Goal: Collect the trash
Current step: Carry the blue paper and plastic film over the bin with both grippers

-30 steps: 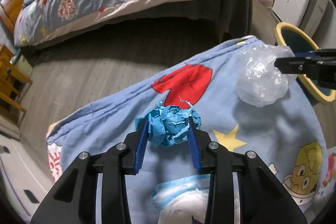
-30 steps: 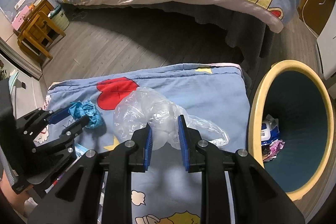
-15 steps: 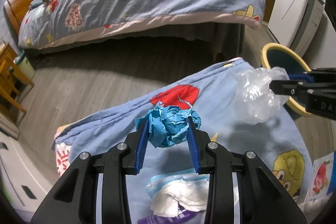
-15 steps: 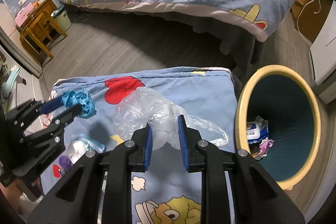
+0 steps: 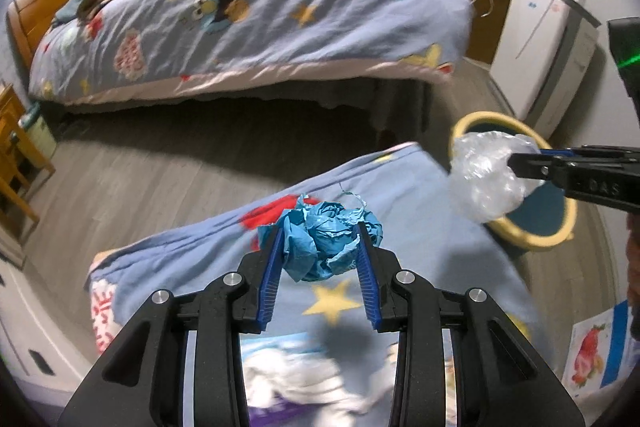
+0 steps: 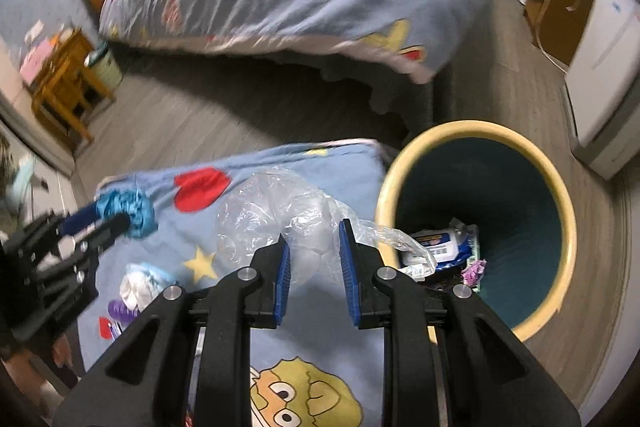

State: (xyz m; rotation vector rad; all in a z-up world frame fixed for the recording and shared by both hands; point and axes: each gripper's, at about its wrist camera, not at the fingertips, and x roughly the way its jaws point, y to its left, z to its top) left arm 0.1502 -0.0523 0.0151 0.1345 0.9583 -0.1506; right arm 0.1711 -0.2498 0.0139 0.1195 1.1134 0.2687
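My left gripper (image 5: 319, 231) is shut on a crumpled blue paper ball (image 5: 324, 245), held above the cartoon-print blue blanket (image 5: 432, 223). My right gripper (image 6: 312, 231) is shut on a crumpled clear plastic bag (image 6: 264, 215), whose loose tail hangs over the rim of the yellow-rimmed teal bin (image 6: 560, 219). In the left wrist view the clear bag (image 5: 486, 175) and the right gripper (image 5: 520, 165) hover at the bin (image 5: 532, 241). The right wrist view shows the left gripper (image 6: 116, 217) with the blue ball (image 6: 134, 209) at the left.
The bin holds a blue-white wipes pack (image 6: 440, 243) and a purple wrapper (image 6: 474, 271). White tissue and a purple item (image 6: 134, 291) lie on the blanket. A large bed (image 5: 248, 15) stands beyond the wooden floor; a white cabinet (image 5: 548, 39) at right, a wooden stool (image 6: 64, 87) at left.
Both grippers have risen from the blanket with their trash. The right gripper carried the clear bag rightward, to the bin's rim. The blanket looks smaller and lower.
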